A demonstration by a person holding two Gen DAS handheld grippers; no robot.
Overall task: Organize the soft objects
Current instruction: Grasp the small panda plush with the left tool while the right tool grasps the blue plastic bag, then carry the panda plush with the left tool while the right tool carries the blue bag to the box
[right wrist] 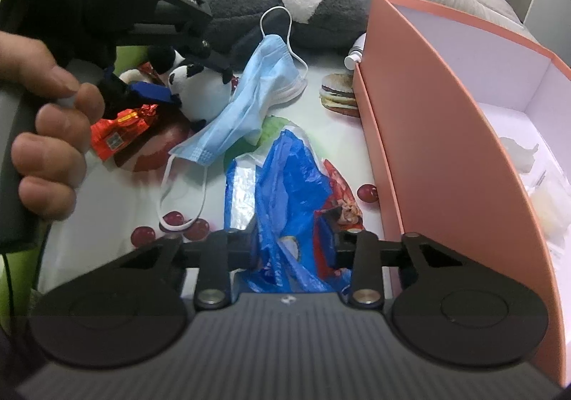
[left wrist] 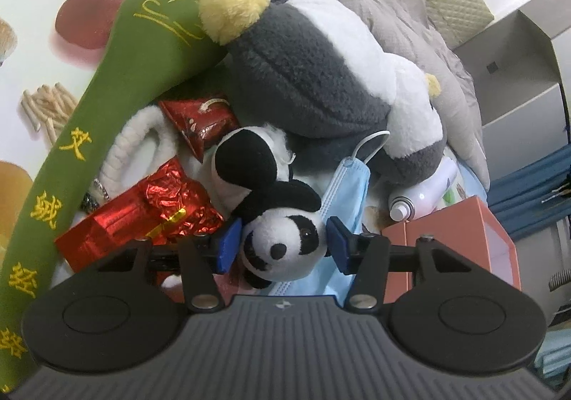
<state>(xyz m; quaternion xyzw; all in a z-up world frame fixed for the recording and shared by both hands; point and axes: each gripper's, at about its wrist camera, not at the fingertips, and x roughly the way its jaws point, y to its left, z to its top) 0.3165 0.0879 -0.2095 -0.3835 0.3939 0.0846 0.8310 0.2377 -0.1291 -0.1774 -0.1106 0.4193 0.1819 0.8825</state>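
A small panda plush lies on a pile of soft toys, its head between the blue pads of my left gripper, which press on both sides of it. The right wrist view shows the same left gripper around the panda, held by a person's hand. My right gripper is closed around a crumpled blue plastic bag that bunches between its fingers and hides the pads. A blue face mask lies beside the panda.
A big grey-and-white plush and a long green plush lie behind the panda, with red foil packets to its left. An open pink box stands on the right. A white bottle lies by the box.
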